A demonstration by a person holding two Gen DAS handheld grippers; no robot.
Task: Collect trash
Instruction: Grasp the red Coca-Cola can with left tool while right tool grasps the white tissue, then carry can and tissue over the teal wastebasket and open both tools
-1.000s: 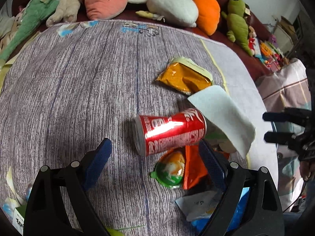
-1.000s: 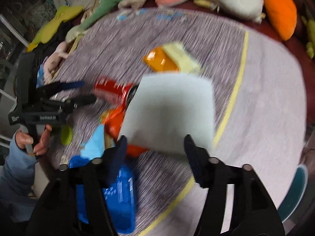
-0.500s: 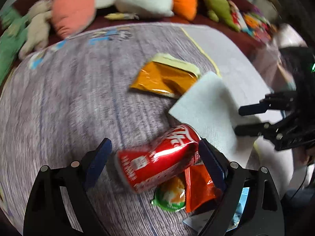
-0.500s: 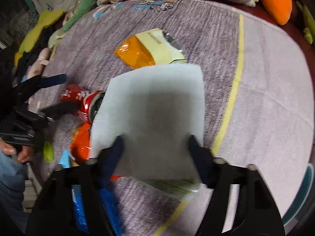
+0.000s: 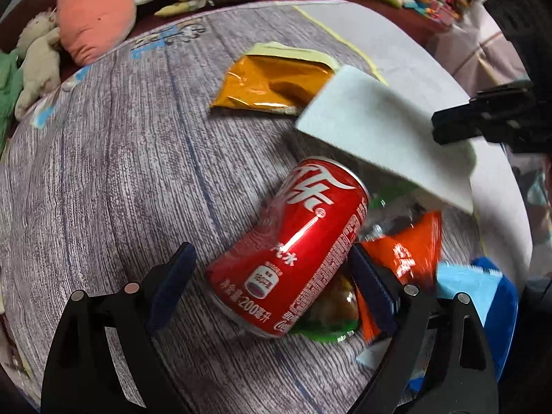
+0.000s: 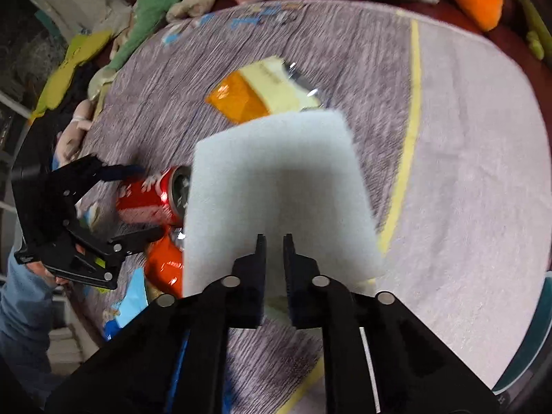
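Pinching a white paper sheet [image 6: 276, 186] by its near edge, the right gripper [image 6: 274, 241] holds it lifted off the mat [image 5: 103, 158] — jaws clenched almost together on the sheet, a grip that suits something so thin and limp. The sheet hangs tilted over the rest of the litter, partly hiding what lies under it.

The left gripper [image 5: 272, 269] hangs low with its jaws spread wide on either side of a red cola can [image 5: 293, 258], which lies on its side with its base end towards the camera. The can sits between the jaws but is not yet gripped: the left pad stands apart from it, while the right pad is close against its flank, and whether they touch cannot be told. The wide spread looks chosen to take the can across its body, so the likely next step is to close on it.

The can lies towards the near-right part of the mat, in a cluster of trash: an orange wrapper [image 5: 410, 252] and a green-rimmed cup [image 5: 327, 324] just beside and partly under it, and blue packaging [image 5: 483, 286] at the near-right edge. A yellow-and-orange snack bag [image 5: 272, 86] lies further in, towards the middle. Plush toys [image 5: 96, 7] line the far edge — not part of the collecting, by the look of it. No bin shows in either view.
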